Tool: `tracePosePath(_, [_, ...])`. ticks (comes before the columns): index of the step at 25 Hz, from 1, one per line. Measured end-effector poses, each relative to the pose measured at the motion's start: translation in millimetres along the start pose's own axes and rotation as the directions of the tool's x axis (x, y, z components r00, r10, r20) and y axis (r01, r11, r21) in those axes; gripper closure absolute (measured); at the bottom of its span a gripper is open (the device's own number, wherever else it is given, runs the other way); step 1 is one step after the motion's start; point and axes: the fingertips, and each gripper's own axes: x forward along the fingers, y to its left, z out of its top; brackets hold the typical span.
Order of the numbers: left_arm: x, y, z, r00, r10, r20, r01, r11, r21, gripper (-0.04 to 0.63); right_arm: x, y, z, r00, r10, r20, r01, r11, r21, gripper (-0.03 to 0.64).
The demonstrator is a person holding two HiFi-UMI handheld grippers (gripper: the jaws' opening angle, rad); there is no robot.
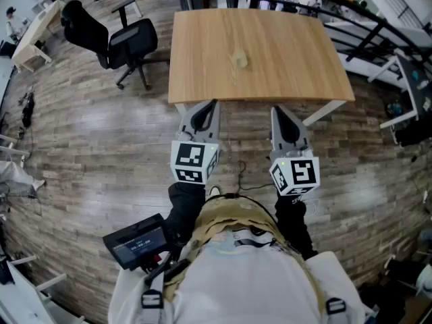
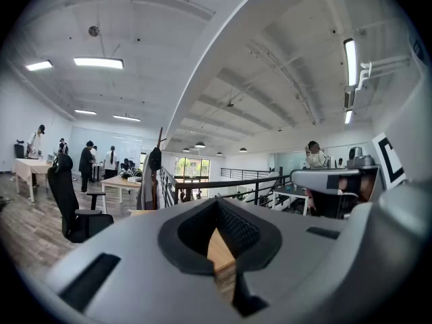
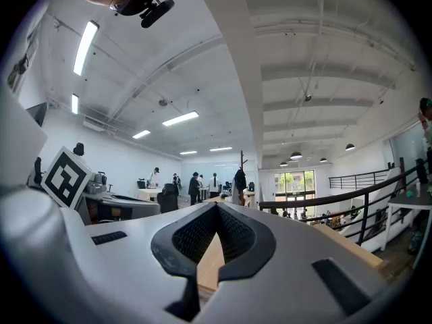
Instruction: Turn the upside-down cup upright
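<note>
Cup point(image 1: 239, 60) on table point(image 1: 297, 52) — well beyond left gripper point(image 1: 206, 106) and right gripper point(image 1: 279, 112), both closed, empty.

**One camera overhead, two riding level at the tabletop's near edge**

The head view looks steeply down from above the person's shoulders. It takes in the left gripper point(image 1: 211, 105), the right gripper point(image 1: 275, 111) and the whole tabletop point(image 1: 283, 52) beyond them.

Each gripper view sits low behind its own jaws, close to the tabletop's near edge, and faces level across the room. Both show a sliver of tabletop through the jaws.

The left gripper view catches the right gripper's marker cube point(image 2: 389, 159). The right gripper view catches the left gripper's marker cube point(image 3: 65, 179).

An office chair point(image 1: 131, 42) off the tabletop's left edge shows in the head and left gripper views.
</note>
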Motion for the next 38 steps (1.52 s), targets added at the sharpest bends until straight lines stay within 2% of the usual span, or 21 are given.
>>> tracePosePath(11, [5,4,-13,1.0,-0.015,-0.018,0.015,1.0,-0.011,0.594,6,2,-12,1.0,-0.007,-0.023,0.007,1.0,-0.006,0.597])
tracePosePath(25, [1,23,-34,0.997,-0.03,-0.066,0.026,0.998,-0.065,0.594,14,20,-31,0.995,-0.026,-0.095,0.025,1.0,-0.006,0.597])
tracePosePath(32, [13,9,-26,0.998,-0.04,-0.051,0.037,0.998,-0.044,0.594,3,1,-20,0.996,-0.046,-0.071,0.045,0.999,-0.006,0.597])
tracePosePath(38, [8,13,-17,0.999,-0.022,-0.035,0.021,0.999,-0.032,0.594,7,6,-17,0.998,-0.023,-0.055,0.023,1.0,0.006,0.597])
